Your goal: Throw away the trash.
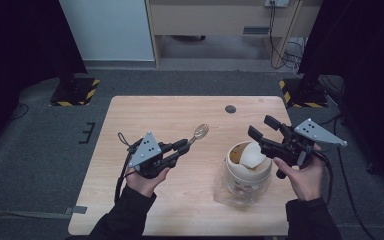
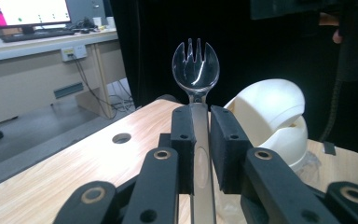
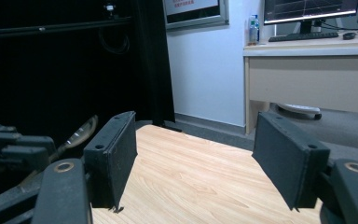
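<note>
1. The left tool point(image 1: 182, 147) is clamped tight on the handle of a clear plastic spork point(image 1: 199, 133). In the left gripper view the handle runs straight out between the two pads, and the spork's point(image 2: 195, 70) pronged bowl stands beyond the tips.
2. The spork's long axis follows the tool's own line, head pointing away from the hand and raised off the worktop point(image 1: 180, 115).
3. The cream jar point(image 1: 244, 167) with a domed flip lid stands to the right of the spork's head, in front of the right tool point(image 1: 264, 128).
4. The right tool's jaws stand apart with nothing between them, above and beyond the jar.
5. The right tool is nearer the lid; likely the spork must swing rightward to the jar's mouth.
</note>
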Demonstrator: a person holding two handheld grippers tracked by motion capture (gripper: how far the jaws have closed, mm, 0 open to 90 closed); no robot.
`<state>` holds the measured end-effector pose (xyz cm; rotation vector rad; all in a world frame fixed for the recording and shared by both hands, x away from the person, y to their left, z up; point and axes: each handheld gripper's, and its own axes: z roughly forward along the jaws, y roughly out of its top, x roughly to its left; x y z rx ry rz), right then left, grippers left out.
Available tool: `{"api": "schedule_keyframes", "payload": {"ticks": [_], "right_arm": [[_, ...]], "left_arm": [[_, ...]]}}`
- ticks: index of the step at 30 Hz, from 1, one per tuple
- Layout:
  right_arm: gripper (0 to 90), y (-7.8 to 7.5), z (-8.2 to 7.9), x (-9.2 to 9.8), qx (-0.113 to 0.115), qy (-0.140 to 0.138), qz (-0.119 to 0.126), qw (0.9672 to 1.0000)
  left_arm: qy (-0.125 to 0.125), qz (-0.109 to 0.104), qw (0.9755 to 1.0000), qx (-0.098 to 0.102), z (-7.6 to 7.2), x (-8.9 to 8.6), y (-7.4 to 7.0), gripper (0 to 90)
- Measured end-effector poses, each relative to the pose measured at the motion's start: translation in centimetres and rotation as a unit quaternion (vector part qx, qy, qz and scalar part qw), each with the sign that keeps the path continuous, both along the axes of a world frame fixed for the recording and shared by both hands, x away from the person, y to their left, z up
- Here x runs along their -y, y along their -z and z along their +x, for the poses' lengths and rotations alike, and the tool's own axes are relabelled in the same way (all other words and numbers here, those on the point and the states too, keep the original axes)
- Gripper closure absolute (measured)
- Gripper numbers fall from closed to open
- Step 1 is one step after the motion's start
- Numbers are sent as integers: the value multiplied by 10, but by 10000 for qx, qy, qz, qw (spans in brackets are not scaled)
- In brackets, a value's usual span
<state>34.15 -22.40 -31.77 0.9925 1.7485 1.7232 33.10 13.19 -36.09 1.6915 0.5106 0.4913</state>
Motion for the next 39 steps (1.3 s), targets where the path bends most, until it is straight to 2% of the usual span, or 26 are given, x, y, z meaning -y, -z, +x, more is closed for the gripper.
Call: {"api": "schedule_keyframes", "payload": {"ticks": [5, 12, 20, 23, 26, 28, 30, 31, 32, 34, 35, 37, 39], "right_arm": [[328, -3, 1, -6, 27, -141, 271, 9995], [345, 5, 3, -19, -174, -389, 357, 9985], [392, 15, 5, -32, -395, -649, 390, 9963], [440, 17, 6, -34, -484, -733, 377, 9954], [516, 18, 7, -37, -643, -860, 457, 9932], [593, 18, 7, -38, -726, -969, 525, 9913], [709, 19, 6, -40, -801, -1095, 586, 9890], [732, 19, 5, -40, -808, -1116, 644, 9884], [804, 19, 5, -40, -797, -1144, 702, 9877], [823, 17, 3, -40, -876, -1291, 846, 9841], [826, 17, 3, -41, -862, -1321, 873, 9836], [831, 17, 2, -41, -861, -1337, 875, 9834], [835, 17, 2, -40, -809, -1278, 776, 9854]], "left_arm": [[154, 94, 9998, 65, 0, 14, -2, 795], [363, 94, 9992, 125, -1, 38, -4, 796], [435, 22, 9989, 193, -2, 50, -5, 796], [440, -54, 9988, 206, -3, 52, -5, 796], [475, -76, 9986, 202, -3, 54, -5, 796], [495, -76, 9985, 199, -3, 56, -4, 796], [502, -45, 9986, 184, -4, 58, -4, 796], [503, -33, 9986, 180, -4, 58, -3, 795], [503, -23, 9986, 166, -4, 58, -2, 797], [532, -99, 9985, 119, -4, 57, -1, 798], [551, -131, 9984, 89, -4, 56, -1, 798], [540, -141, 9984, 64, -5, 53, 0, 796], [483, -95, 9988, 51, -5, 47, 1, 772]]}}
